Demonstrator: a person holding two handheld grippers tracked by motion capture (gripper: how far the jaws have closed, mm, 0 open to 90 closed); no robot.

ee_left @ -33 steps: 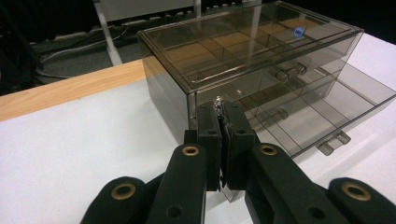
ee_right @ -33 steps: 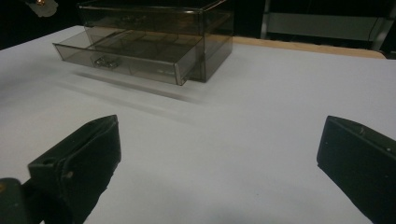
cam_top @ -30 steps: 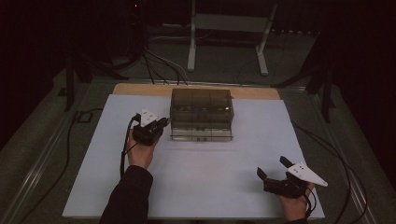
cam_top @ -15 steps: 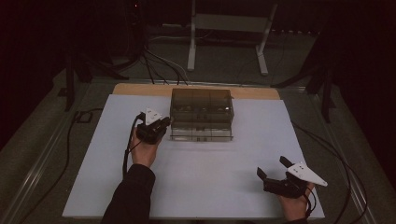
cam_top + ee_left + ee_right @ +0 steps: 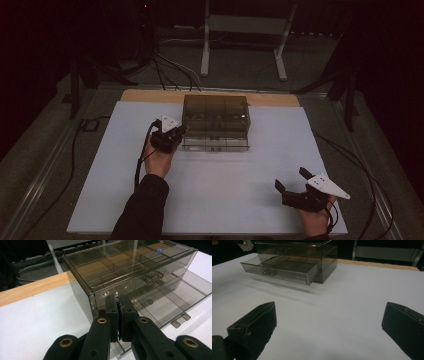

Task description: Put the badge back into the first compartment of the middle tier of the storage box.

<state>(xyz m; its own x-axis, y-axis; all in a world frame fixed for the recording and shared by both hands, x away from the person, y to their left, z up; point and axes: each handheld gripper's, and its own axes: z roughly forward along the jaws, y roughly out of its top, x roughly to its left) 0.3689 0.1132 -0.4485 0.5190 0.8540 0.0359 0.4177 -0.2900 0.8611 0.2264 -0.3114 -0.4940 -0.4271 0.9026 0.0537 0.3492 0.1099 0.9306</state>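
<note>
Smoky transparent plastic drawer box [image 5: 216,122] sits at the far middle of the white tabletop [image 5: 210,190], its lowest drawer [image 5: 284,271] pulled partly out toward me. My left gripper [image 5: 117,312] has its jaws pressed together with nothing between them, tips right at the box's front left corner, just above that open drawer. My right gripper [image 5: 294,186] rests near the tabletop's near right edge with its jaws spread wide, holding nothing, well apart from the box. To push the drawer home cleanly, I'd judge the closed tips should meet the drawer front squarely and press straight back, so the box doesn't skid or twist.
</note>
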